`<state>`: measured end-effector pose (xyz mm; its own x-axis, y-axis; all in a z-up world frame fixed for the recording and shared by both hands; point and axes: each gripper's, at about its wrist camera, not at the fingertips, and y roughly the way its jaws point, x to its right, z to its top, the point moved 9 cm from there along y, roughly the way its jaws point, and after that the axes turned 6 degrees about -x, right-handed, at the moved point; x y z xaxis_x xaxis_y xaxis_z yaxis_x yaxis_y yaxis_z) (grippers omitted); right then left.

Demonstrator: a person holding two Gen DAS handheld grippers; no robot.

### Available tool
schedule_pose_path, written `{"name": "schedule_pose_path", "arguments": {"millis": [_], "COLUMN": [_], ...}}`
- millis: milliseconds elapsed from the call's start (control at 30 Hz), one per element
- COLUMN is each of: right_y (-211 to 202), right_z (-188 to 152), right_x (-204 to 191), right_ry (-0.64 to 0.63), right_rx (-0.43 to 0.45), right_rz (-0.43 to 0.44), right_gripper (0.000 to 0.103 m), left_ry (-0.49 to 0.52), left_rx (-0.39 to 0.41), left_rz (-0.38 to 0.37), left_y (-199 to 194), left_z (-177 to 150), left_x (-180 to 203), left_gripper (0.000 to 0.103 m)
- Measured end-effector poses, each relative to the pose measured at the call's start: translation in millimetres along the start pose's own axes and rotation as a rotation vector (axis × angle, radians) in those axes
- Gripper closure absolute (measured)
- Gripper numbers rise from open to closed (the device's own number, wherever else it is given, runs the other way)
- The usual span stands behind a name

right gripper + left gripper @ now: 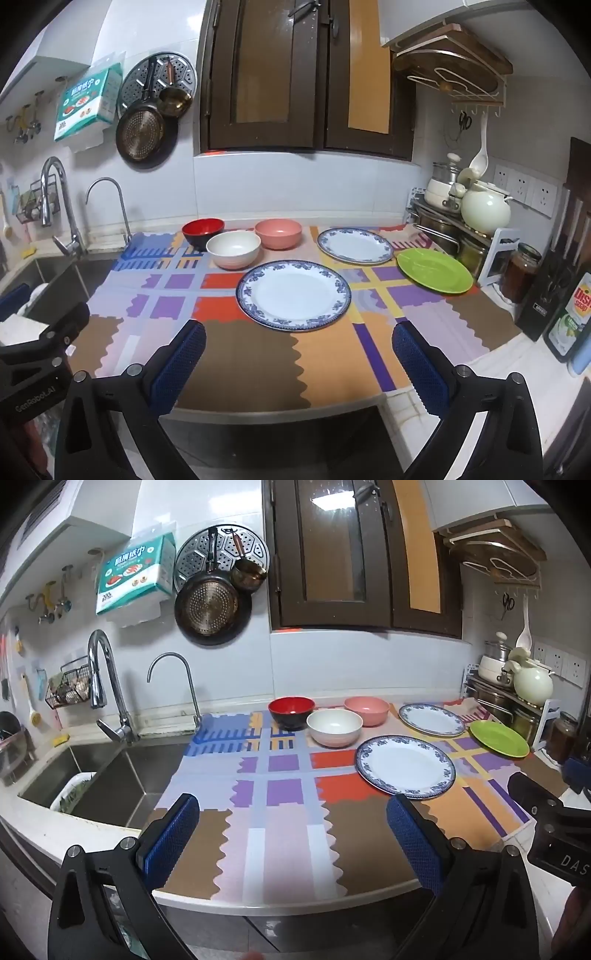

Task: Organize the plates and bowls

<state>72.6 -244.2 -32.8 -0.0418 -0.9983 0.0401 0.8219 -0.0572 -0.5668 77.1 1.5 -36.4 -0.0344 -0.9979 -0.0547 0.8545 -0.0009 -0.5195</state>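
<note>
Both grippers, left gripper (293,834) and right gripper (299,358), have spread, empty fingers; the thin near blue-rimmed plate (293,293) may slip when pinched.

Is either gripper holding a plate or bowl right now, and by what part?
Nothing is held. The left gripper and right gripper are both open over the mat, short of the dishes.

bowls (233,249): three clustered at back of mat (240,354) | plates (293,293): three to their right, one nearest the front | sink (110,779): left of mat
</note>
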Motion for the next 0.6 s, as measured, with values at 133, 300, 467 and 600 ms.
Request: {"name": "schedule_pose_path", "arguments": {"millis": [133,300,467,600], "right_y": [0.9,-2.6,-5.3,-5.6], "right_z": [0.8,-1.3,1.2,2.3], "right_x": [8.1,10.6,16.0,16.1], "right_ry": [0.028,0.017,0.024,0.027], "right_rx": [-0.009,0.010,0.020,0.023], "right_rz": [0.014,0.010,0.022,0.023], "right_gripper": [0.001,0.001,0.001,0.001], "left_ry": [-0.005,-0.017,-0.022,-0.029], "left_rx": [-0.032,0.000,0.025,0.024], "left_rz": [-0.006,0.008,0.034,0.041], "left_y": [3.6,-6.0,-12.4,-12.3], "left_z": [-2.7,2.6,5.3,4.9], "left_x": [-1.4,9.9,9.7,7.3], "left_gripper": [0.000,0.000,0.000,0.000]}}
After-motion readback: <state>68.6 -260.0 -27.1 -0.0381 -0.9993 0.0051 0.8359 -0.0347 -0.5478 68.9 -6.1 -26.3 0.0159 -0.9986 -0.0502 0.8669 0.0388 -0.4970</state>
